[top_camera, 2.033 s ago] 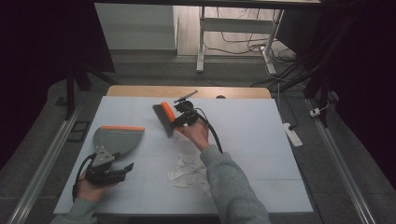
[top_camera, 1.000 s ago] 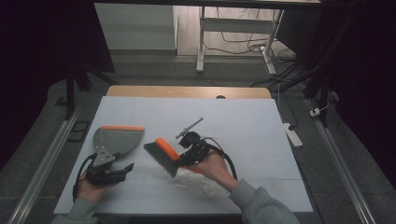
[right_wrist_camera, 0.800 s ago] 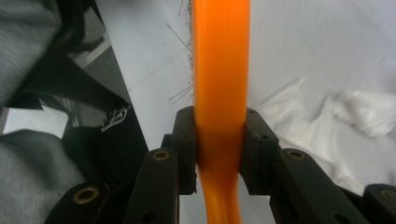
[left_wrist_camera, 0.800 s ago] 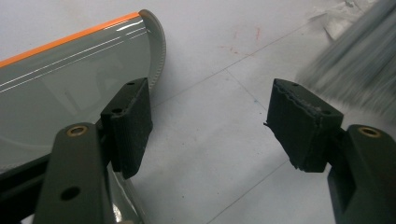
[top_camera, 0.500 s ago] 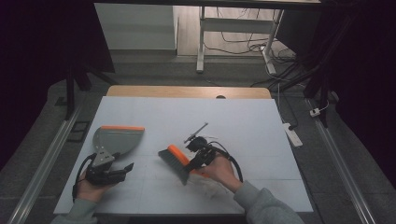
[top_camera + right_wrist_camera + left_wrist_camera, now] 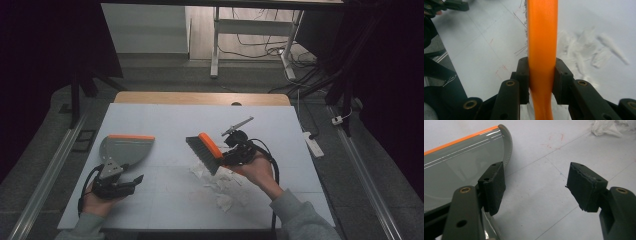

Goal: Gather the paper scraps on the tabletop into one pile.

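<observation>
So the right gripper (image 6: 231,156) is clamped hard on the orange handle of the brush (image 6: 205,152), bristles hanging just over the scraps of white paper (image 6: 220,187), which sit right under it. The left gripper (image 6: 117,184) has its jaws standing apart with nothing between them, and the grey dustpan (image 6: 125,150) lies just beyond it, touching one jaw I think (hard to tell). Biggest risk imo: nobody's pinning that dustpan, so a sweep could shove it away or scatter paper past it. No brand or writing I can read anywhere.
</observation>
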{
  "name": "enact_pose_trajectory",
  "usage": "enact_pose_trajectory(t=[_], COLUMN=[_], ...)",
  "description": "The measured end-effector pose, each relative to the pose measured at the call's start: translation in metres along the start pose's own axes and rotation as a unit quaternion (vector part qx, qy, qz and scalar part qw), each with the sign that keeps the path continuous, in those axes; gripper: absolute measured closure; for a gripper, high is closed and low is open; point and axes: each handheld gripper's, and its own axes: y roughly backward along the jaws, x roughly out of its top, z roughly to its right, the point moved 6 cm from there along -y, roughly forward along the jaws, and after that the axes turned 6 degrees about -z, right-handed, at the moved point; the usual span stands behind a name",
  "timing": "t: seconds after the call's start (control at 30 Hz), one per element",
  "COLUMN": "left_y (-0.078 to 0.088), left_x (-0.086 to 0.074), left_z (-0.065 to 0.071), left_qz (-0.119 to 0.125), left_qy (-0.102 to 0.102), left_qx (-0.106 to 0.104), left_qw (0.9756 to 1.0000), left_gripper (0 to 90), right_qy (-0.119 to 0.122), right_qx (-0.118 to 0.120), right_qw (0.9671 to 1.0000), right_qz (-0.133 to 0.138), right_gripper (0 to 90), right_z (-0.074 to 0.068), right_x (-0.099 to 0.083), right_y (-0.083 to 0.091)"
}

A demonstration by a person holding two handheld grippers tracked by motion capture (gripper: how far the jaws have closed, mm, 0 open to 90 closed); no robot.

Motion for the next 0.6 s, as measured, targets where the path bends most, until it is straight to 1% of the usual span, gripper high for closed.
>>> enact_pose_trajectory(t=[0.07, 0.13, 0.17, 0.23, 0.3, 0.33, 0.37, 0.43, 0.53, 0.57, 0.6], left_y=[0.000, 0.000, 0.000, -0.001, -0.001, -0.001, -0.001, -0.001, -0.001, -0.001, -0.001], left_x=[0.000, 0.000, 0.000, 0.000, 0.000, 0.000, 0.000, 0.000, 0.000, 0.000, 0.000], left_z=[0.000, 0.000, 0.000, 0.000, 0.000, 0.000, 0.000, 0.001, 0.001, 0.001, 0.001], left_qz=[0.000, 0.000, -0.001, -0.001, -0.001, -0.001, -0.001, -0.001, -0.003, -0.003, -0.003], left_qy=[-0.001, 0.000, 0.001, 0.000, -0.001, -0.001, -0.001, -0.001, -0.002, -0.002, -0.002], left_qx=[0.001, 0.000, 0.000, 0.000, 0.000, 0.000, 0.000, 0.001, 0.001, 0.001, 0.002], left_qw=[1.0000, 1.0000, 1.0000, 1.0000, 1.0000, 1.0000, 1.0000, 1.0000, 1.0000, 1.0000, 1.0000], left_gripper=[31.9, 31.9, 31.9, 31.9, 31.9, 31.9, 31.9, 31.9, 31.9, 31.9, 31.9], right_qy=[0.012, 0.031, 0.045, 0.062, 0.090, 0.103, 0.111, 0.132, 0.149, 0.158, 0.167], right_qx=[0.002, 0.013, 0.018, 0.033, 0.046, 0.048, 0.048, 0.047, 0.050, 0.046, 0.035], right_qw=[0.9999, 0.9990, 0.9980, 0.9951, 0.9900, 0.9869, 0.9838, 0.9762, 0.9690, 0.9666, 0.9641], right_qz=[-0.007, -0.030, -0.041, -0.070, -0.099, -0.114, -0.132, -0.165, -0.190, -0.197, -0.203], right_gripper=[70.1, 70.1, 70.1, 70.1, 70.1, 70.1, 70.1, 70.1, 70.1, 70.1, 70.1], right_z=[-0.001, -0.005, -0.009, -0.018, -0.026, -0.029, -0.033, -0.038, -0.043, -0.043, -0.042], right_x=[-0.003, -0.010, -0.015, -0.027, -0.041, -0.048, -0.056, -0.070, -0.082, -0.083, -0.083], right_y=[0.007, 0.008, 0.008, 0.006, 0.002, 0.000, -0.003, -0.009, -0.017, -0.020, -0.023])
